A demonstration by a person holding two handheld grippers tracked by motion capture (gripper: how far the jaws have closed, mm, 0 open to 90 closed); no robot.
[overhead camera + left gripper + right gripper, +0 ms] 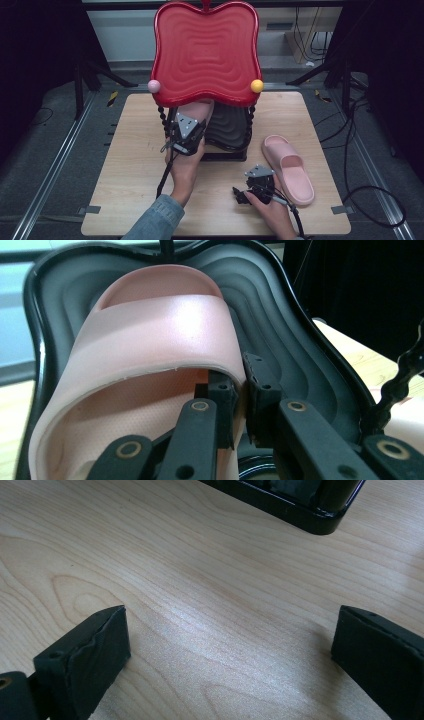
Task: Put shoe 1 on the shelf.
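Two pink slippers are on the scene, and they are well apart. One pink slipper (150,335) is pinched by the left gripper (240,390) at the side edge of its strap, with one jaw under the strap and the other outside it (the pads press the strap wall from both sides). In the high view this slipper (200,107) is at the middle of the frame, with its front end under the red tray (206,50) of the two-level rack and over the black lower tray (305,355). The second slipper (290,170) lies flat on the wooden table (130,165) at the lower right of the high view. Just beside it, the right gripper (242,195) rests low over the table, its jaws spread wide with only bare wood (210,605) between them.
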